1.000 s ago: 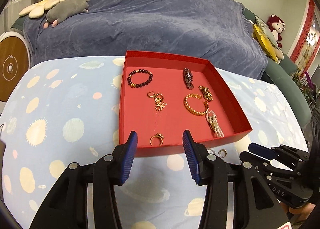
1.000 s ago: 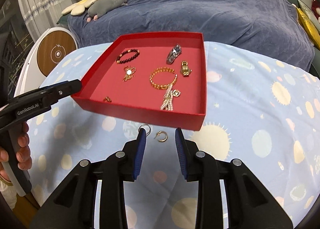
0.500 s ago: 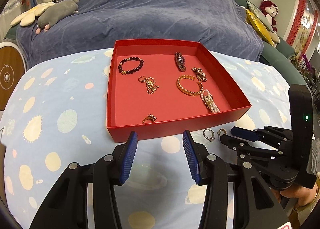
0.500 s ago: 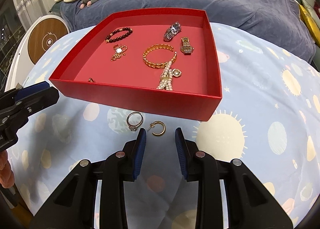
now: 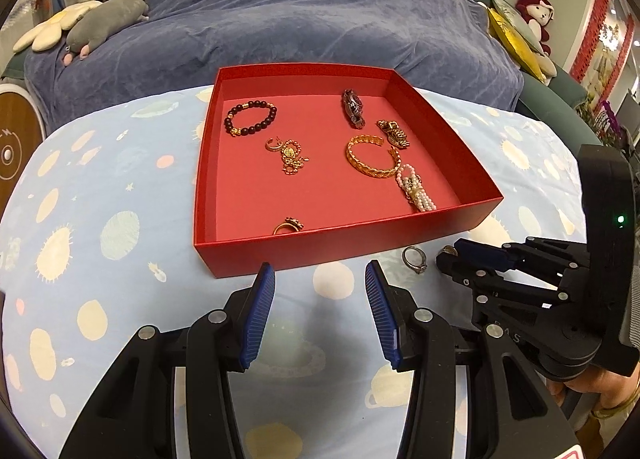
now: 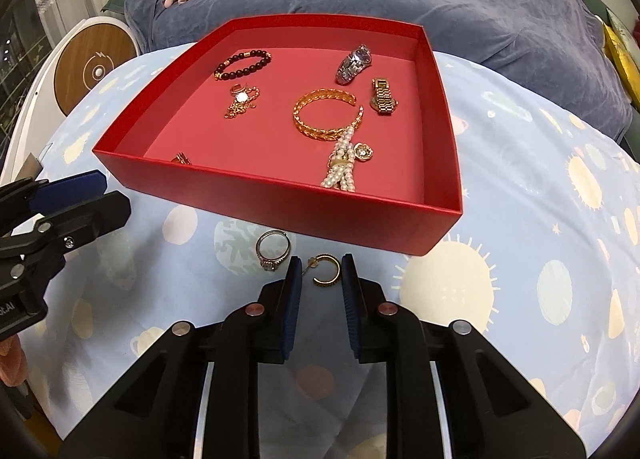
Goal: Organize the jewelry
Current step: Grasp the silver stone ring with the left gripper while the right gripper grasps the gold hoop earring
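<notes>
Blue planet-print cloth covers the table (image 6: 520,187). Right tongs (image 6: 318,279) stand part-spread around the earring (image 6: 326,271), pads beside it. Ring (image 6: 273,250) lies just left. Tray (image 6: 280,195) sits beyond. Left tongs (image 5: 319,291) hover spread before it.

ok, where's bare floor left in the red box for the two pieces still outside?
Free: red box floor between gold ring at the near wall and white pearl tassel, also below the dark bead bracelet. Crowded: right half, around the gold chain bangle and watches.
</notes>
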The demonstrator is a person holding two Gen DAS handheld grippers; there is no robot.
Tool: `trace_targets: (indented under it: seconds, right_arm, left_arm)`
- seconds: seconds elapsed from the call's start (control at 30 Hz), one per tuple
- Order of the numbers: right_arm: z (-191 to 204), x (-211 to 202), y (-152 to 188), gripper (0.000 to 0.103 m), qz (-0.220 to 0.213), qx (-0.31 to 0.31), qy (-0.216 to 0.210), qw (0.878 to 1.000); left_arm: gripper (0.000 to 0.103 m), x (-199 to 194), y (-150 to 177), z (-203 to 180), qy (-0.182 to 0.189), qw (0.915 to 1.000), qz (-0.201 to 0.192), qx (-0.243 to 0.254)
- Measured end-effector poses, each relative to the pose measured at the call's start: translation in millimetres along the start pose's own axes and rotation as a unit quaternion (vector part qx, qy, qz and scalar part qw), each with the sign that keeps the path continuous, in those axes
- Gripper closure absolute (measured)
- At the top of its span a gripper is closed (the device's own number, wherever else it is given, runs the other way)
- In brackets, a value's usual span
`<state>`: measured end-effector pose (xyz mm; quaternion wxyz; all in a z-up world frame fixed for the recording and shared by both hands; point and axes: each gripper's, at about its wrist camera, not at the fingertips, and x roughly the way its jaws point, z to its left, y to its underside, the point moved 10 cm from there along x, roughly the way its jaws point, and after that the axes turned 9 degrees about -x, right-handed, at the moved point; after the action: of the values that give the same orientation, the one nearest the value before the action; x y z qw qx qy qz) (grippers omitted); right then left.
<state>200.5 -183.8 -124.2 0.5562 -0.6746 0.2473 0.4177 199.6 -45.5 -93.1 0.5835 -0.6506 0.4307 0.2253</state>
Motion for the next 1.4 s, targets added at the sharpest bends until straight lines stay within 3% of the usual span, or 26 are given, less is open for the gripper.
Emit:
trace_targets:
  seconds: [0.4,0.63,0.77,0.8,0.9,1.4]
  right_arm:
    - [-29,-22,-3,0.084,-0.012,0.042,-0.002,0.999]
    - [-44,-23,-3,0.084,-0.011,0.063,0.002,0.998]
    - [-47,-26,-4,0.084,-0.014,0.069,0.0,0.998]
    - [-47,-26,-4,0.084,-0.015,0.069,0.0,0.997]
    - [-46,-27,-5,0.084,-0.016,0.069,-0.002,0.997]
    - [-39,-31,-7,0.084,-0.022,0.064,-0.009,0.998]
  left_arm:
    - [0.055,32,10,-56,0.037,0.9984,0.025,0.034]
    - [0.056,57,14,-70,0.029,0.9979,0.027,0.051]
    - [0.062,64,16,-74,0.014,0.9973,0.019,0.07]
    - [0.072,65,16,-76,0.014,0.9971,0.018,0.073]
    - [0.085,66,15,-76,0.014,0.9971,0.016,0.073]
    - [0.086,50,21,-66,0.019,0.9971,0.021,0.071]
